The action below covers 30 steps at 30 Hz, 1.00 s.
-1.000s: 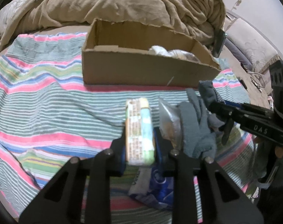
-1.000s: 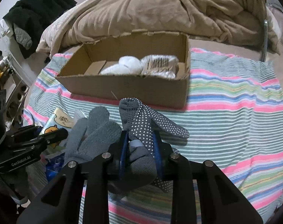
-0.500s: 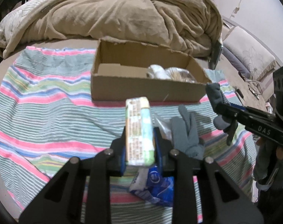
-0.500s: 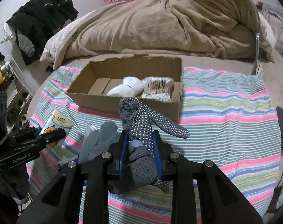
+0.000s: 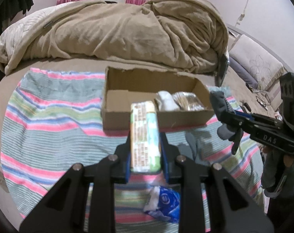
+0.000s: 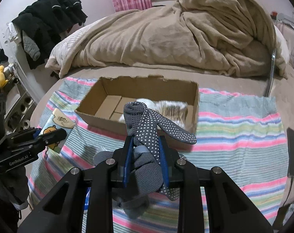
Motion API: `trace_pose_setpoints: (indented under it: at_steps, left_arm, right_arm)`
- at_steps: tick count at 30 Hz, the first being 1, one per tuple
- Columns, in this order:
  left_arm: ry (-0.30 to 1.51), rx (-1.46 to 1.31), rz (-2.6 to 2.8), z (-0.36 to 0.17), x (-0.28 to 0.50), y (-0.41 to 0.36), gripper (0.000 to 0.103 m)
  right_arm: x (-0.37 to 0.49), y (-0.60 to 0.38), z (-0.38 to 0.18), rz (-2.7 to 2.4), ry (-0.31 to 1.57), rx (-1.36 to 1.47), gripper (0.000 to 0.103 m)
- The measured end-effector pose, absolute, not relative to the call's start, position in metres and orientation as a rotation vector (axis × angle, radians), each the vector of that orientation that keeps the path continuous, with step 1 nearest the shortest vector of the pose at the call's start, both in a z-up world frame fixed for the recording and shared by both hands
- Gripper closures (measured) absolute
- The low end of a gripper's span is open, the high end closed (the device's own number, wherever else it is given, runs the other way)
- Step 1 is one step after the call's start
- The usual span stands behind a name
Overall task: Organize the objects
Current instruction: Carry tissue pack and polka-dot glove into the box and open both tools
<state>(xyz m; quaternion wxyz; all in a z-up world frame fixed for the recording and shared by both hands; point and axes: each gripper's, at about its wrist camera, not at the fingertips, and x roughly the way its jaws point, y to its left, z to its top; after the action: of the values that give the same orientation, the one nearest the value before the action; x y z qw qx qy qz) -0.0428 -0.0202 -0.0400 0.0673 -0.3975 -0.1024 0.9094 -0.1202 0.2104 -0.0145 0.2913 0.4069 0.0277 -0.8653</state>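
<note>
Being carried above the striped cloth (image 5: 50,120), a tissue pack (image 5: 145,136) is being clamped by the left gripper (image 5: 146,155) and a dotted glove (image 6: 147,128) by the right gripper (image 6: 146,159). 2 white items are already lying in the cardboard box (image 6: 100,101); a blue packet (image 5: 166,207) and another grey glove (image 5: 193,145) are being left on the cloth for later.

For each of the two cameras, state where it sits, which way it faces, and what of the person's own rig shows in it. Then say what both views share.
Left wrist: rides the left gripper, facing forward across the striped cloth to the cardboard box; its fingers clamp a tissue pack, and the right gripper shows at right.
Right wrist: rides the right gripper, facing the same box; its fingers clamp a grey dotted glove, with the left gripper at left.
Shared: box, cloth, beige blanket, both grippers.
</note>
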Motion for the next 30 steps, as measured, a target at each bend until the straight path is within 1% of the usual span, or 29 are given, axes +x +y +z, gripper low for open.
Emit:
trace_pose_setpoints:
  at_steps: [21, 30]
  left_arm:
    - [-0.326, -1.071, 2.809, -0.017, -0.089, -0.044, 0.078]
    - [-0.311, -1.076, 2.795, -0.024, -0.114, -0.050, 0.078]
  right_arm:
    - [-0.156, 0.151, 0.008, -2.265, 0.151, 0.984, 0.076]
    - [-0.173, 0.131, 0.005, -2.255, 0.163, 0.978, 0.076]
